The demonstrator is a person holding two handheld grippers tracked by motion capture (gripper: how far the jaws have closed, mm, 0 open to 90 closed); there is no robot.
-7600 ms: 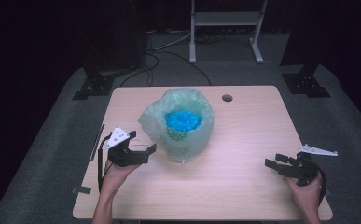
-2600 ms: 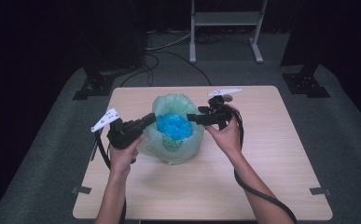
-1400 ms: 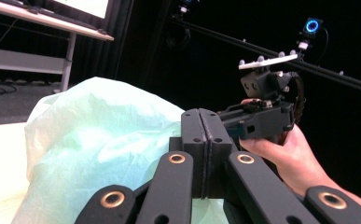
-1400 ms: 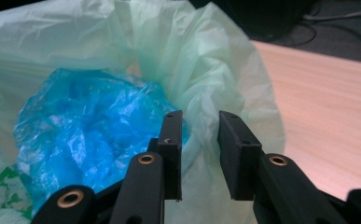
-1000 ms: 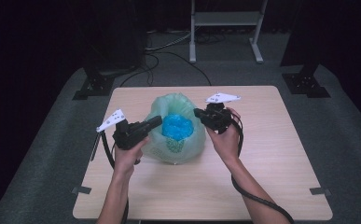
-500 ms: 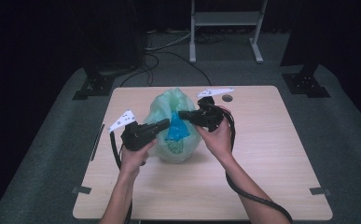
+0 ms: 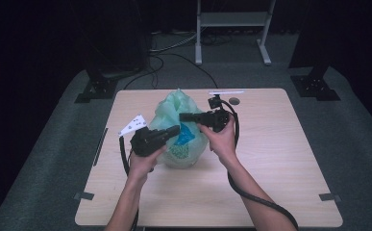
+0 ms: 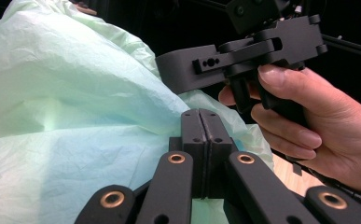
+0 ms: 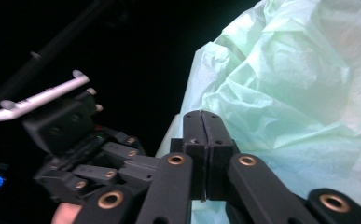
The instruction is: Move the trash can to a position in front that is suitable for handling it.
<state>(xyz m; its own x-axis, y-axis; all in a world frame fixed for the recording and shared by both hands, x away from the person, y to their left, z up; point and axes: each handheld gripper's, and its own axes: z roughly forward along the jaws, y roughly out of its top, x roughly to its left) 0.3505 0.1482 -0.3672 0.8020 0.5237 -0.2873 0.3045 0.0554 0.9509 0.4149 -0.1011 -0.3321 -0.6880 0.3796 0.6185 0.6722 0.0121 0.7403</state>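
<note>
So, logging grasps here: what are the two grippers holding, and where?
Both the left gripper and right gripper pinch the thin pale-green plastic bag by its gathered upper film.

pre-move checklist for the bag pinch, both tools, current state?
1. Left tool shut on bag: ok, jaws closed, film runs into them.
2. Right tool shut on bag: ok, jaws closed at the film's edge.
3. Tools kept apart: ok, gap visible in the left gripper view.
4. Bag on table: ok, sitting mid-table.
5. Blue item inside bag: ok, seen through the film.
6. Grip firm enough to lift: cannot tell.
</note>
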